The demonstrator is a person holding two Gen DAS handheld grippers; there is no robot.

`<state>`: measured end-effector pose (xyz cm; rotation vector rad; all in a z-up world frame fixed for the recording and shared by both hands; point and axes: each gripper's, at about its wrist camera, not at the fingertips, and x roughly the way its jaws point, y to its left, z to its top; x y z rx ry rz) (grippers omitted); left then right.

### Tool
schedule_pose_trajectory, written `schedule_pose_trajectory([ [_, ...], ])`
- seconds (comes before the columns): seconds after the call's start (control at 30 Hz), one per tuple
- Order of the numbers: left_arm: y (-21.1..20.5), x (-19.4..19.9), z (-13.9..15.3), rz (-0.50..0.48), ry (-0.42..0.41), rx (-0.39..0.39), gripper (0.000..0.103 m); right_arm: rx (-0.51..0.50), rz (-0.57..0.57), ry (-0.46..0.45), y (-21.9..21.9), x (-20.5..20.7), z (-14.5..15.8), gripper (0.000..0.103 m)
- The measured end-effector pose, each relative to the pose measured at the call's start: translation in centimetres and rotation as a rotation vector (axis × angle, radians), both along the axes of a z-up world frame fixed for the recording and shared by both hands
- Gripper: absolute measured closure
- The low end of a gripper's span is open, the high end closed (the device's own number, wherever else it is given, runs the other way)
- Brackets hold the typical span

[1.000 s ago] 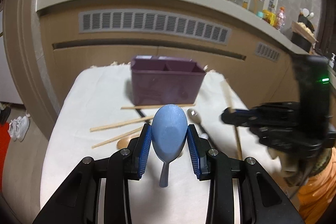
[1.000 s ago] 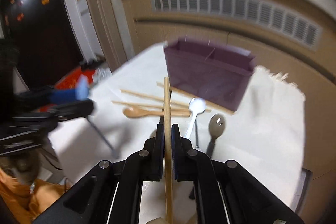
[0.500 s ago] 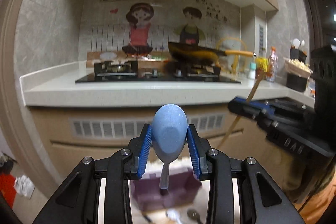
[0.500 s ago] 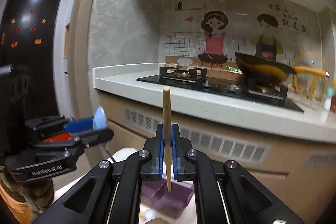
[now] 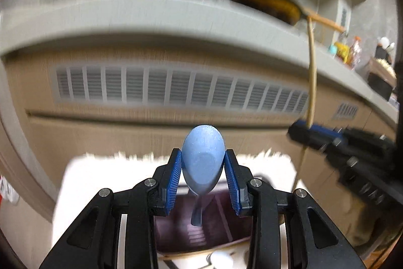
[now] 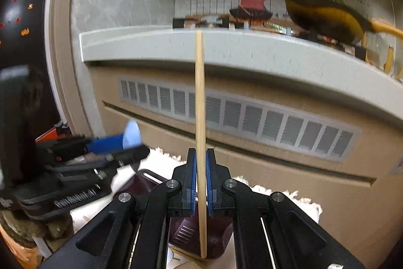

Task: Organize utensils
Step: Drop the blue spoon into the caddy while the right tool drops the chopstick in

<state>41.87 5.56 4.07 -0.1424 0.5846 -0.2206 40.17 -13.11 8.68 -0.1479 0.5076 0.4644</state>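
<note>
My left gripper (image 5: 203,163) is shut on a blue spoon (image 5: 203,163), bowl up and handle hanging down over the purple utensil box (image 5: 201,231) just below. My right gripper (image 6: 201,168) is shut on a wooden chopstick (image 6: 199,102) held upright, its lower end above the purple utensil box (image 6: 199,241). In the left wrist view the right gripper (image 5: 306,134) with its chopstick (image 5: 311,72) is at the right. The right wrist view has the left gripper (image 6: 118,146) and spoon bowl (image 6: 131,134) at the left. Both hover over the box.
The box stands on a white cloth-covered table (image 5: 83,183) in front of a kitchen counter (image 6: 252,52) with a vent grille (image 5: 176,90). A chopstick (image 5: 186,255) and a white spoon (image 5: 221,260) lie on the cloth near the box. A pan (image 6: 325,14) sits on the stove.
Both grippers lifted their utensils off the table, swung up toward the counter, then tipped back down and came forward, so the purple box now lies right beneath them.
</note>
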Motion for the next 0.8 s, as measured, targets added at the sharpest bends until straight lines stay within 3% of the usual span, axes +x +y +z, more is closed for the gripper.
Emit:
schedule_pose_trajectory([
  [0.17,0.4,0.6,-3.2,0.004,0.065,-0.006,0.068,0.017,-0.007,0.004,-0.1,0.9,0.2,0.096],
  [0.37,0.8,0.1,-4.7,0.02,0.077,0.024,0.068,0.035,-0.001,-0.015,0.2,0.7,1.3,0.096],
  [0.47,0.7,0.0,-5.8,0.014,0.103,0.03,0.066,0.002,0.005,0.023,0.9,1.0,-0.3,0.096],
  [0.53,0.9,0.0,-6.2,0.011,0.124,0.024,0.048,-0.017,0.023,0.077,1.3,1.3,-1.8,0.096],
  [0.57,1.2,-0.2,-6.4,0.014,0.125,0.012,0.044,-0.02,0.026,0.1,1.3,1.5,-2.3,0.091],
  [0.67,2.1,-1.5,-5.7,0.033,0.091,-0.001,0.042,-0.049,0.015,0.137,0.8,1.1,-3.9,0.048],
  [0.7,2.2,-2.0,-5.3,0.039,0.076,0.0,0.041,-0.064,-0.001,0.12,0.6,0.6,-4.1,0.041],
  [0.8,2.8,-4.0,-4.2,0.053,0.026,0.006,0.037,-0.101,-0.016,0.101,-0.3,-1.1,-4.9,0.04],
])
